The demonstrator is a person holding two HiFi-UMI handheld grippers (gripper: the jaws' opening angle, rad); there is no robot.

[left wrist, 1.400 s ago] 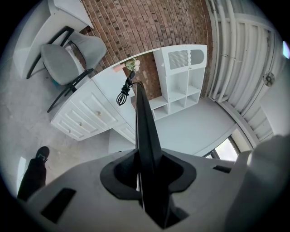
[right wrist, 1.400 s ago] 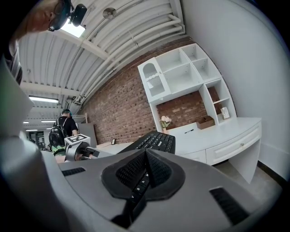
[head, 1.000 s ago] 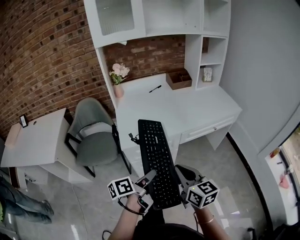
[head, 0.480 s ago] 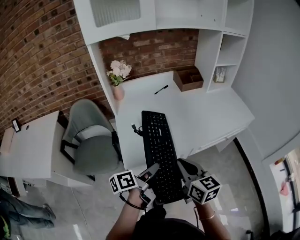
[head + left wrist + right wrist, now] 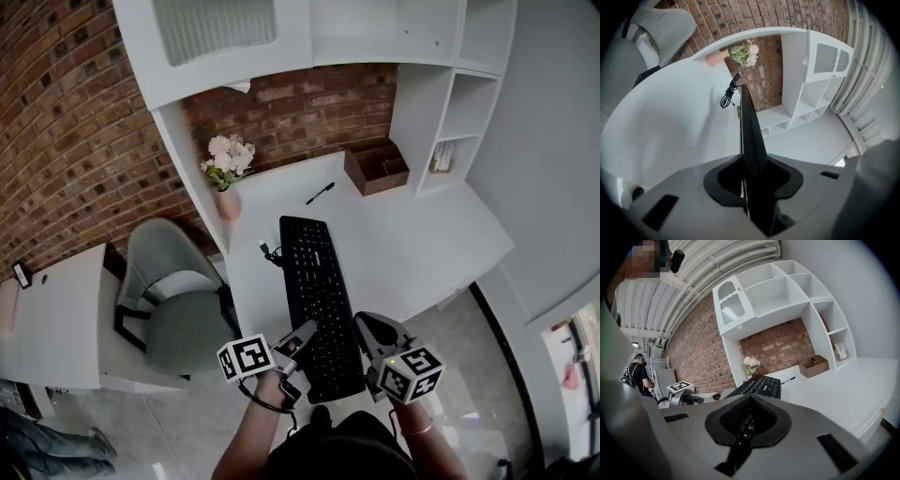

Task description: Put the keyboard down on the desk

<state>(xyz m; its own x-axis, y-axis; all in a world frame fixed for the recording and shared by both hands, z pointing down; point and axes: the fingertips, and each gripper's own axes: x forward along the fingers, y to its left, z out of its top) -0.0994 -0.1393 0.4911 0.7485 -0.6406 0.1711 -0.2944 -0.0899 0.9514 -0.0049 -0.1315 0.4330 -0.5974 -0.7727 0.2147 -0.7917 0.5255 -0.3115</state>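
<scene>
Both left gripper (image 5: 303, 336) and right gripper (image 5: 365, 330) clamp the keyboard (image 5: 314, 281) over brick-backed white desk (image 5: 412, 234).

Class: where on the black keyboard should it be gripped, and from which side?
Take the keyboard by its thin long edges at the near end, left gripper from the left, right gripper from the right: it is flat, so fingers span only its thickness.
</scene>
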